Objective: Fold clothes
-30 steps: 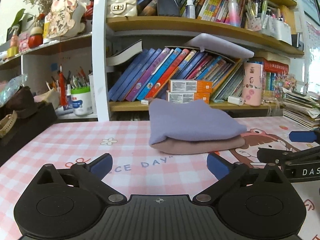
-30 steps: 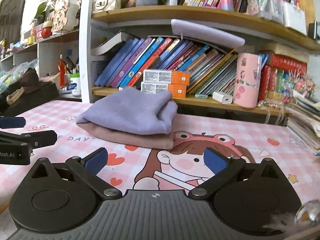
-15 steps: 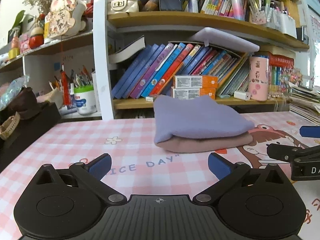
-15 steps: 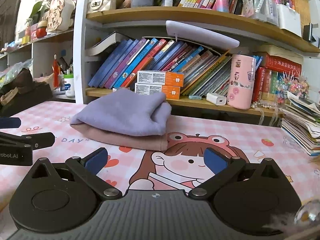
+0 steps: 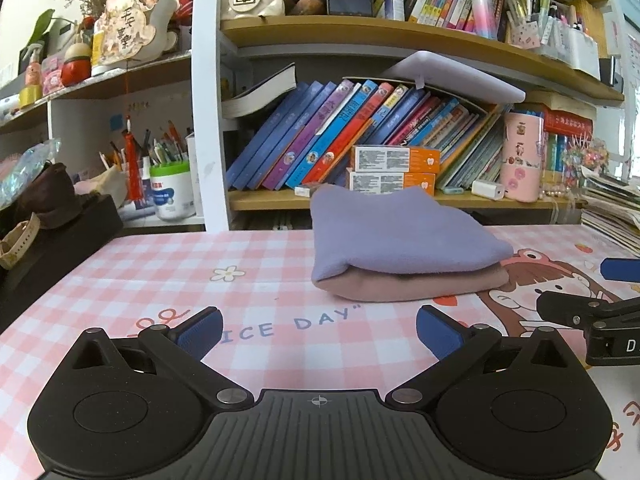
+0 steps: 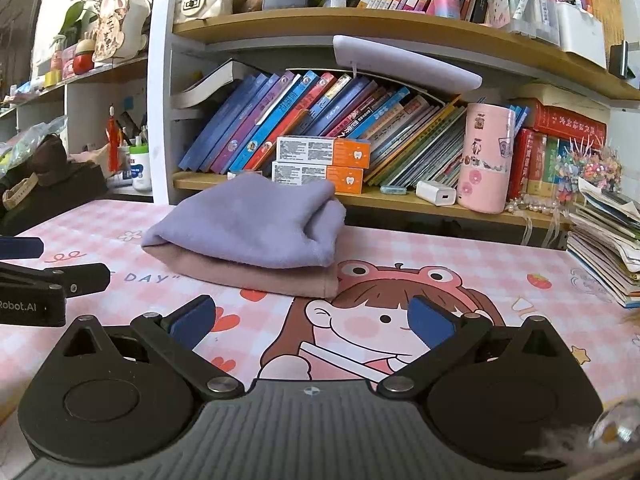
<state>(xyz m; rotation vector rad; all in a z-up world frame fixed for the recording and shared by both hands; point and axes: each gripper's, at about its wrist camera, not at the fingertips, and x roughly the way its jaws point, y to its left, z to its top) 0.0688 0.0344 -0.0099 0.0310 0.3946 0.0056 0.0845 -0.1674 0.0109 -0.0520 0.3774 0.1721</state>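
Both views have crept slightly since a second ago, nothing else stirs. On the bench [image 5: 120, 272] the folded clothes [image 5: 400, 240] sit stacked, untouched. Left tongs [image 5: 318, 330] and right tongs [image 6: 308, 318] hang back, spread wide and empty. Folding looks finished.

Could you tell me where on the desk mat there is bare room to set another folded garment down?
Bare mat lies left of the folded purple and pink clothes, up to the black case. More lies right of them, before the paper stack. The left gripper and right gripper crowd the near edge.
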